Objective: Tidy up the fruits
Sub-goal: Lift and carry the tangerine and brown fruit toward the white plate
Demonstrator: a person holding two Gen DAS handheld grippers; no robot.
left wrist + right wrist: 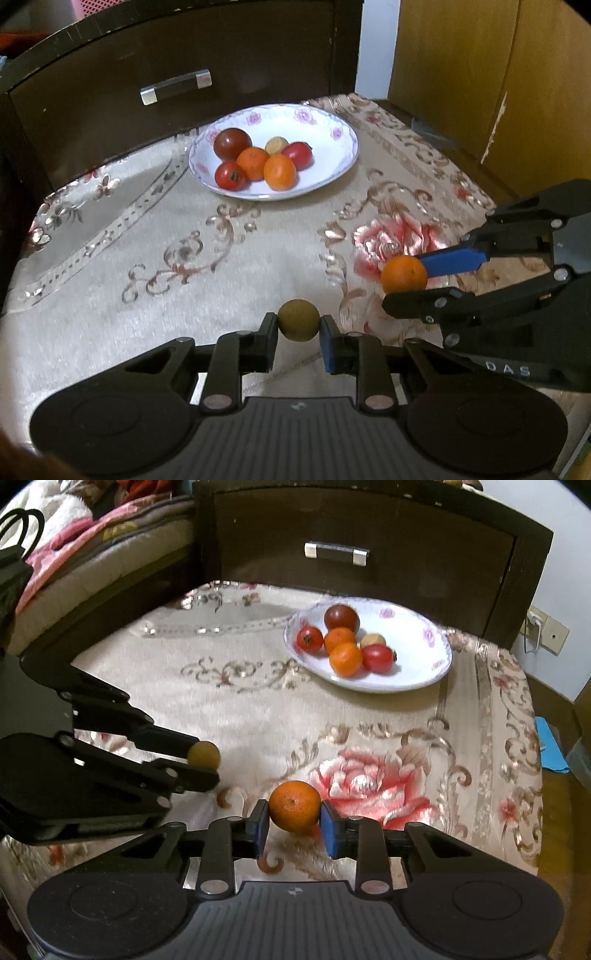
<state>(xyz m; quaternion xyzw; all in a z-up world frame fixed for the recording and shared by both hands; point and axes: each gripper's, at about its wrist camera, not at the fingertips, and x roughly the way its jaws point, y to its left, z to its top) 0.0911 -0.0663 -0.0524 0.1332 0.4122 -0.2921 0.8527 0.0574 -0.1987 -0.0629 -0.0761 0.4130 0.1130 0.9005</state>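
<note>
— two grippers, both loaded? what's in each?
— yes. the left gripper (299, 326) is clamped on a small olive-brown fruit (298, 320); the right gripper (294, 821) pinches an orange (294, 805).
— and where, relative to the plate (343, 162)?
— both fruits sit well short of the plate, low over the floral cloth (147, 236) — the plate holds six fruits, by the dark drawer (184, 74).

A: What's at 6 o'clock?
B: Left gripper (299, 325) clamping a longan (298, 320).
A: At 3?
B: Right gripper (403, 282) pinching an orange (403, 274). Plate (334, 162) with 6 fruits at 12.
</note>
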